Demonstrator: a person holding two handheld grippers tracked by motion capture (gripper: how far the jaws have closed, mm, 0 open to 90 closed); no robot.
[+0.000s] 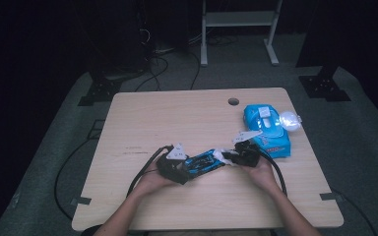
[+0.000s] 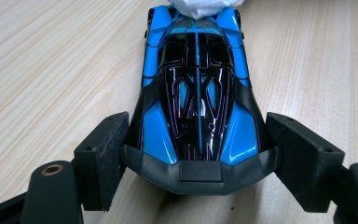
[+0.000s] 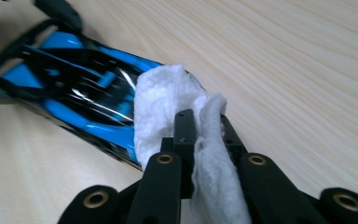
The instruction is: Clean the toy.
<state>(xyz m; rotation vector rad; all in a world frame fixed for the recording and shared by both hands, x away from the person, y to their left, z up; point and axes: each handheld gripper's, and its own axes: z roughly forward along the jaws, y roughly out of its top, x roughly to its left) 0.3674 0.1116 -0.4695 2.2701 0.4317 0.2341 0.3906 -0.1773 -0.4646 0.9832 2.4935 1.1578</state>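
Observation:
A blue and black toy car lies on the wooden table near its front edge. My left gripper is shut on one end of it. In the left gripper view both pads press on the car at its black bumper. My right gripper is shut on a white wipe. In the right gripper view the wipe is bunched between the jaws of my right gripper and rests on the far end of the car. That wipe covers the car's tip.
A blue pack of wipes lies at the right of the table, just behind my right hand, with a shiny pale round thing beside it. A cable hole sits near the far edge. Cables trail off the front.

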